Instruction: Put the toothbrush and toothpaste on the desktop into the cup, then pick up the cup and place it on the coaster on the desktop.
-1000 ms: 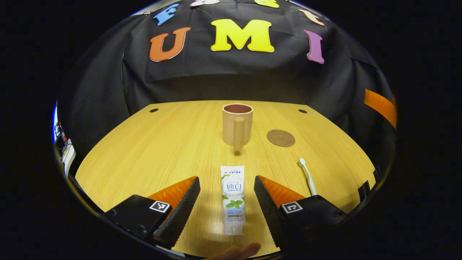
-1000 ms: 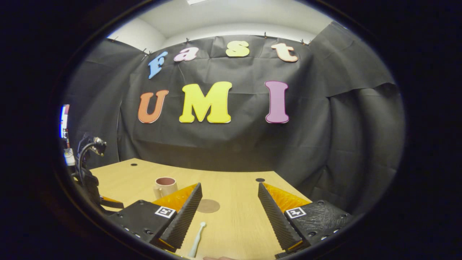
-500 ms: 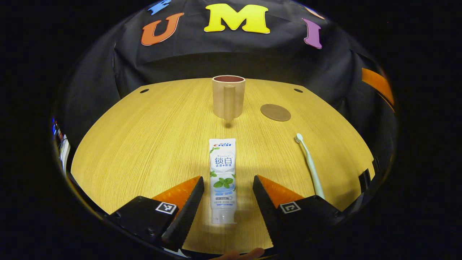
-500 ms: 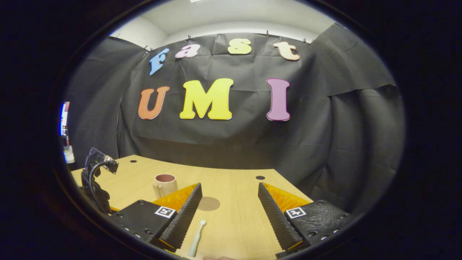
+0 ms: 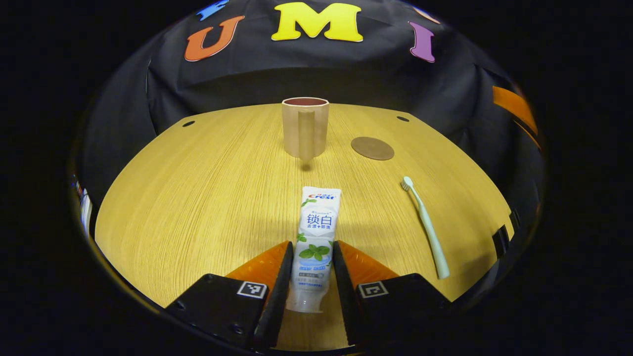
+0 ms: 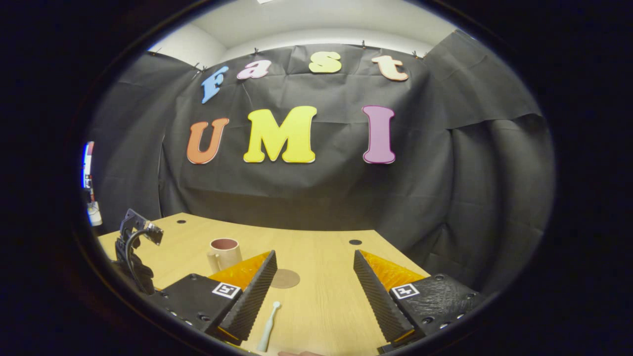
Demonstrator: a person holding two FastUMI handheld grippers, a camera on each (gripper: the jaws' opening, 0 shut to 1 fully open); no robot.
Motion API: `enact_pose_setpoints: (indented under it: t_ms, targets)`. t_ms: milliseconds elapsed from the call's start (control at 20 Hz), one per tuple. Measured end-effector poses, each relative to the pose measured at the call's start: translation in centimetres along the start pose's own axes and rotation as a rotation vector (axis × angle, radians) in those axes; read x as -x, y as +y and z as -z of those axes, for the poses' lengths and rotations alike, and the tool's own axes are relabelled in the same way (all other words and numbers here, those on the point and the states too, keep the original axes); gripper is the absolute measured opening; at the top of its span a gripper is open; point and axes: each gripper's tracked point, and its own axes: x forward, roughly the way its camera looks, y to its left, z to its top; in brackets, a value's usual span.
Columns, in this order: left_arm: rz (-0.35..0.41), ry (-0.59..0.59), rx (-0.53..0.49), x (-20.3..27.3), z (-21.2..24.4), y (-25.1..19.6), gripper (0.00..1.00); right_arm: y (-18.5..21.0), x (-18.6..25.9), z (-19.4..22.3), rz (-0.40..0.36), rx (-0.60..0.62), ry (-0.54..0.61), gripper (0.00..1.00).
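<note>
Gripping the toothpaste (image 5: 315, 232) near its cap end, left gripper (image 5: 310, 277) fingers pressed on both sides, tube flat on the counter (image 5: 198, 198). Best lifted level, then tipped cap-down over the cup (image 5: 305, 126). Right gripper (image 6: 312, 289) fingers wide apart above the toothbrush (image 6: 268, 326).

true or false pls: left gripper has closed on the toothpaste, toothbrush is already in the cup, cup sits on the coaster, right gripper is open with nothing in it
1. The left gripper is closed on the toothpaste. True: both fingers press its sides.
2. The toothbrush is in the cup. False: it lies flat on the desktop.
3. The cup sits on the coaster. False: it stands beside it, apart.
4. The right gripper is open and holds nothing. True.
</note>
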Motion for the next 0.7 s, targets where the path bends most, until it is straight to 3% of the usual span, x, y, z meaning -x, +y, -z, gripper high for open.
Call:
enact_pose_setpoints:
  t_ms: [50, 200, 350, 500, 700]
  targets:
    - [0.004, -0.004, -0.01, 0.0, -0.2, 0.0, 0.47, 0.0, 0.0, 0.1, 0.001, -0.001, 0.001, 0.96]
    - [-0.006, -0.015, 0.007, 0.0, -0.5, 0.5, 0.43, 0.2, -0.1, 0.4, -0.005, -0.005, 0.012, 0.94]
    - [-0.059, -0.115, 0.038, 1.3, -3.0, 1.7, 0.42, 1.2, -0.3, 1.1, -0.032, -0.02, 0.033, 0.95]
    - [-0.061, -0.212, 0.081, 3.1, -5.2, 2.2, 0.41, 2.0, -0.9, 2.6, -0.02, 0.028, 0.053, 0.95]
    - [-0.121, -0.378, 0.081, 6.4, -8.3, 3.6, 0.4, 4.0, -2.1, 7.2, -0.018, 0.062, 0.184, 0.95]
